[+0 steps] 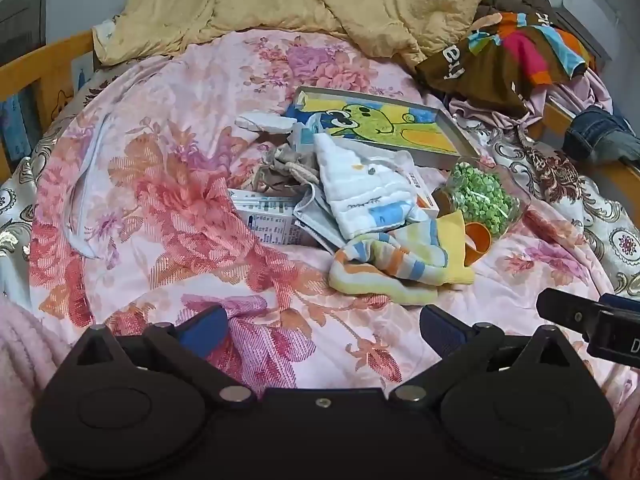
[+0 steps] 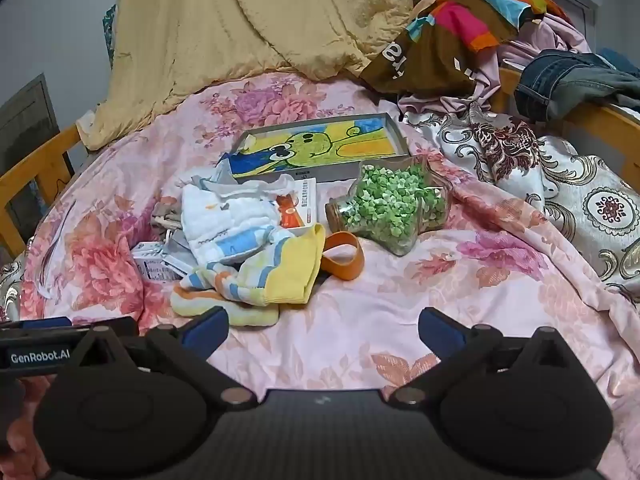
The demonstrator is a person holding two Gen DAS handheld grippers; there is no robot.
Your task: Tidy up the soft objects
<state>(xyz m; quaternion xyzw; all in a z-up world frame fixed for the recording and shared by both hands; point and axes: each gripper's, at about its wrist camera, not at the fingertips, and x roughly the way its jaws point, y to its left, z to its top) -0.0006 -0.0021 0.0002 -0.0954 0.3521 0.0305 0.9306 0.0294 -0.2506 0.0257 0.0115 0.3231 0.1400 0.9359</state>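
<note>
- My left gripper (image 1: 322,330) hangs over the pink floral quilt (image 1: 160,200), fingers spread wide apart with nothing between them.
- A printed carton (image 1: 272,220) lies at 12 o'clock from it, half under the pile.
- The white baby cloth (image 2: 224,216) tops the pile, and the striped yellow towel (image 2: 260,276) lies just below, touching it.
- My right gripper (image 2: 322,330) is also spread wide and empty; the towel sits at its 11 o'clock.
- An orange band (image 2: 344,260) touches the towel's right edge.
- A jar of green stars (image 2: 392,204) lies on its side at 1 o'clock, in front of the framed frog drawing (image 2: 320,148).
</note>
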